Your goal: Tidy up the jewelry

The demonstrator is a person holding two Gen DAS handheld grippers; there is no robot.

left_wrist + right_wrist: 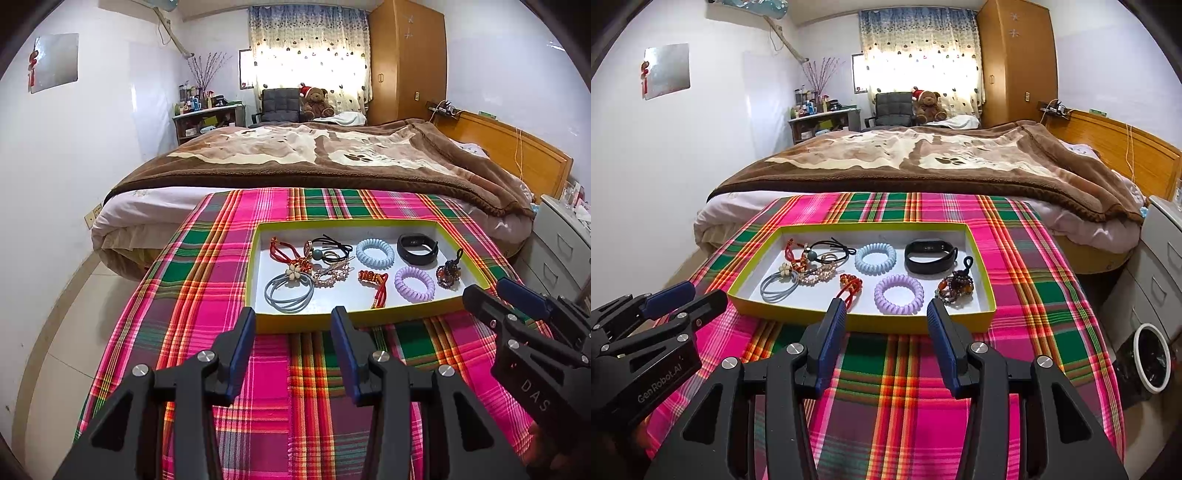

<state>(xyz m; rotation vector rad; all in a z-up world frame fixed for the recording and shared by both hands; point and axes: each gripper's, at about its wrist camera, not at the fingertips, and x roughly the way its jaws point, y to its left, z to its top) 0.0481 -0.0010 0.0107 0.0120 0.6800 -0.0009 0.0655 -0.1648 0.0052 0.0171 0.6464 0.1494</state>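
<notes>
Jewelry tray (258, 273), yellow-rimmed, white inside, long axis running left to right on plaid tabletop (229, 369), left gripper (293, 325) open and empty before its near edge, right-wrist view, right gripper (886, 314) likewise open, lilac coil tie (898, 294) just ahead.

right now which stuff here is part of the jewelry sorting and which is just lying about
Part of the job:
- yellow-rimmed tray
- blue coil hair tie
- purple coil hair tie
- black wristband
- beaded bracelet
- grey hair ties

Just lying about:
- plaid cloth
- brown blanket
- teddy bear
- waste bin
</notes>
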